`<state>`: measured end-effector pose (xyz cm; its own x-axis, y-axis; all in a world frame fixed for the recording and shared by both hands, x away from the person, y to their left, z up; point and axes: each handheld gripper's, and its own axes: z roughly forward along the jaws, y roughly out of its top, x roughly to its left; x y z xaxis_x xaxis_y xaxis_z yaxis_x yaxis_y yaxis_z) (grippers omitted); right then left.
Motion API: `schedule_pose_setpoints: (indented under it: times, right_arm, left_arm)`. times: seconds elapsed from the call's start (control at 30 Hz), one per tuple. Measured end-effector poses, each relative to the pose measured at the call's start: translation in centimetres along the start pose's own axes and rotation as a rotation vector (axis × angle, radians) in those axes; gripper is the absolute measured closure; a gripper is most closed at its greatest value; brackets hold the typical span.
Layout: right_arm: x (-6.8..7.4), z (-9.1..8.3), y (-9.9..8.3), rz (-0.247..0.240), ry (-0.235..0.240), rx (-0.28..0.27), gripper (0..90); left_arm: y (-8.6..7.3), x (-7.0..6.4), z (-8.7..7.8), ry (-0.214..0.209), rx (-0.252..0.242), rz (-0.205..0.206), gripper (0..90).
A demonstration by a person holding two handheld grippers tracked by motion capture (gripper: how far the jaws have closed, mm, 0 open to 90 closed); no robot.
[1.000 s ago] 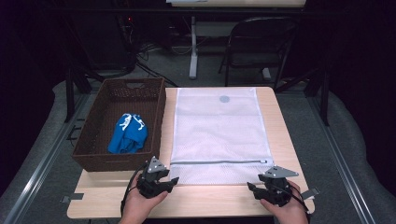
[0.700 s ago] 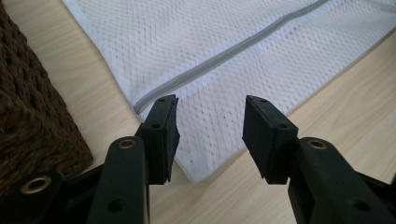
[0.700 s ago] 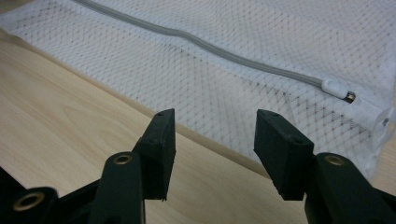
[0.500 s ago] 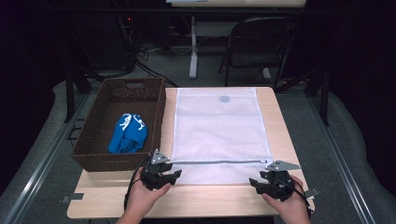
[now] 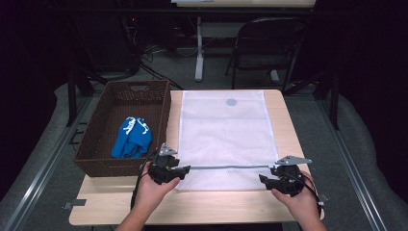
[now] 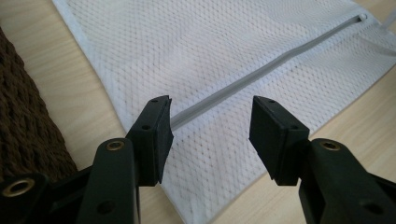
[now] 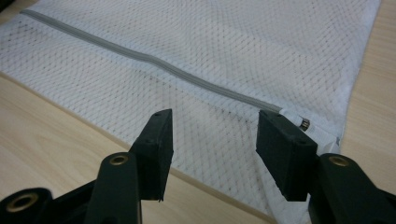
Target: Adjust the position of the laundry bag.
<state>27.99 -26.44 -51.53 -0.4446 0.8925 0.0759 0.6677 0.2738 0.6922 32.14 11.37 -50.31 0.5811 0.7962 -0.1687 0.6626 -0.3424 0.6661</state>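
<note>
A single white mesh laundry bag (image 5: pixel 222 137) lies flat on a light wooden table (image 5: pixel 120 202), flanked by one brown woven basket (image 5: pixel 98 159) and worked by two hand-held grippers. The basket, touching the bag's left edge, holds one bundle of blue cloth (image 5: pixel 132 138) with white markings, and nothing else is visible in it. The bag's one grey zipper (image 5: pixel 226 167) runs across its near end, and what the bag contains cannot be told from the pictures. The left gripper (image 5: pixel 179 169) sits at the zipper's left end with its jaws spread apart, the zipper tape (image 6: pixel 224 91) passing between them in the left gripper view. The right gripper (image 5: pixel 265 179) rests at the bag's near right corner, jaws likewise parted and pinching nothing, with the metal zipper pull (image 7: pixel 299 122) just beyond its right jaw. Compared with a second ago, both grippers have moved inward onto the bag's near end, while the bag, basket and cloth lie where they were.
</note>
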Motion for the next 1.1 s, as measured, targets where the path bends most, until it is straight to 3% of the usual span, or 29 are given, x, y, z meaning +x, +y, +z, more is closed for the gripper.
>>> schedule_pose_setpoints:
  times: [0.37,0.5,0.8,1.1]
  right_arm:
    - [-1.5,1.5,1.8,0.038,-0.041,0.009,48.4]
    - [-2.0,2.0,2.0,0.055,-0.054,0.009,48.5]
    - [-2.5,2.4,0.8,0.076,-0.052,0.024,48.3]
    - [-3.6,1.6,0.1,0.118,-0.064,0.013,47.8]
  left_arm:
    - [1.2,0.8,2.2,0.04,0.046,-0.021,48.9]
    - [1.1,0.6,2.9,0.066,0.071,-0.011,49.0]
    - [-1.2,0.1,3.6,0.095,0.144,-0.006,48.7]
    - [-3.3,0.7,3.7,0.102,0.173,-0.024,47.9]
